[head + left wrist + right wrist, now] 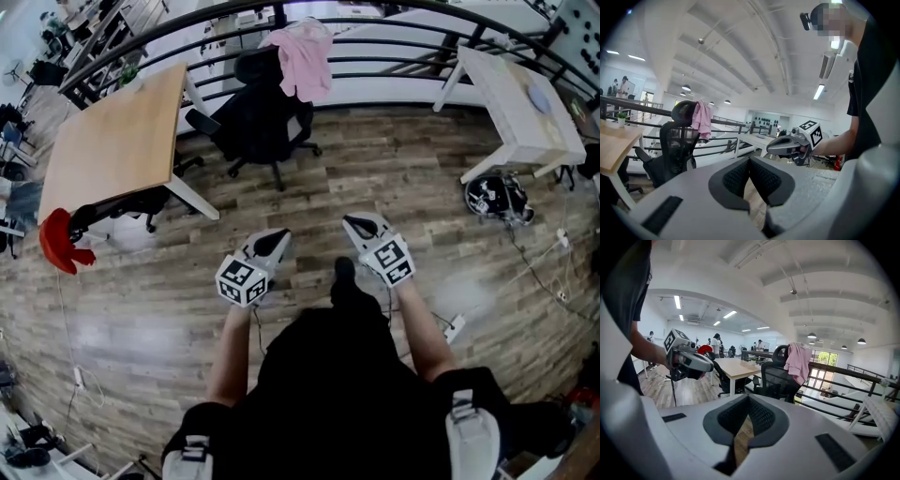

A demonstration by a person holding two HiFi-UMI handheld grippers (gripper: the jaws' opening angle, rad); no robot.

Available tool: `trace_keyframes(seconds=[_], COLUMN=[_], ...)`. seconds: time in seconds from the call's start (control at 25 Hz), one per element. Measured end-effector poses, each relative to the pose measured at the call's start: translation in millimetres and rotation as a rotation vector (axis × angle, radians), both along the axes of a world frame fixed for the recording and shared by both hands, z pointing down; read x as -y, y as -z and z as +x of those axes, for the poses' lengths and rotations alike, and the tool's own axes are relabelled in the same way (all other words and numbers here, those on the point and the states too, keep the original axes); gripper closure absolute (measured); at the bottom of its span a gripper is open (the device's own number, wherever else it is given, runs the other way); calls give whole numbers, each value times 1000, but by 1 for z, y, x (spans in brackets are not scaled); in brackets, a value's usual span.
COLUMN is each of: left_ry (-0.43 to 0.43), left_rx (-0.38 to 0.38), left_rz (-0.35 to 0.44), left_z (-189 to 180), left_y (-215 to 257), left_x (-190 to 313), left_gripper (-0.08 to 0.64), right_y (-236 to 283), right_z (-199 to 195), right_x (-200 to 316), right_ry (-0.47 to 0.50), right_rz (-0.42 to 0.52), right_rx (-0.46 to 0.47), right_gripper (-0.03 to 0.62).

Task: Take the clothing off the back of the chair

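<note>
While standing well back on the plank floor, faced the job with nothing yet in hand. Passed over, at far left, a wooden surface with a red object by its near corner; no part in the task. Found next the black office chair, just beside that surface and in front of the dark railing, with the pink clothing draped over the top of its back, long axis hanging upright, untouched. Held the left tool pinched together on nothing and angled inward, so saw the clothing off to the left of its jaws in the left gripper view. Held the right tool likewise pressed together and empty, also angled inward, so saw the clothing to the right of its jaws in the right gripper view. Placed the garment, by that crossing, straight ahead and roughly on the midline between the two, well apart from both. Judged neither hand clearly nearer; judged a walk forward and an opening of the jaws needed before any grasp near the top of the backrest. Left the white surface at far right out of it.
</note>
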State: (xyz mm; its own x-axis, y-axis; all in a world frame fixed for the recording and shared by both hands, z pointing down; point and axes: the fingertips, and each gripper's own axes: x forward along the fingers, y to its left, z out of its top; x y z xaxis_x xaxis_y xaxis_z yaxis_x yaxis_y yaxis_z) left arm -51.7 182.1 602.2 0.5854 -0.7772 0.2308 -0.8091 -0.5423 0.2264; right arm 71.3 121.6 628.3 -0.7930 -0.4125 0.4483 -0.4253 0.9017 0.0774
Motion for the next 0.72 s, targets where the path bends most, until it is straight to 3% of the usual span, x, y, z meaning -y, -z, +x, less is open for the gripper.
trace_keyframes(seconds=[0.2, 0.36, 0.72], left_ry=[11, 18, 122], left_rx=[-16, 1, 6], left_rz=[-7, -15, -18], left_z=[11, 24, 37], left_y=[1, 1, 5], left_x=[43, 79, 151], left_gripper=[557, 557, 557], right_y=[-4, -13, -14], right_z=[7, 22, 40], right_x=[47, 88, 173], right_ry=[42, 19, 108], right_rz=[17, -36, -22], right_rx=[22, 5, 23], right_gripper=[595, 595, 595])
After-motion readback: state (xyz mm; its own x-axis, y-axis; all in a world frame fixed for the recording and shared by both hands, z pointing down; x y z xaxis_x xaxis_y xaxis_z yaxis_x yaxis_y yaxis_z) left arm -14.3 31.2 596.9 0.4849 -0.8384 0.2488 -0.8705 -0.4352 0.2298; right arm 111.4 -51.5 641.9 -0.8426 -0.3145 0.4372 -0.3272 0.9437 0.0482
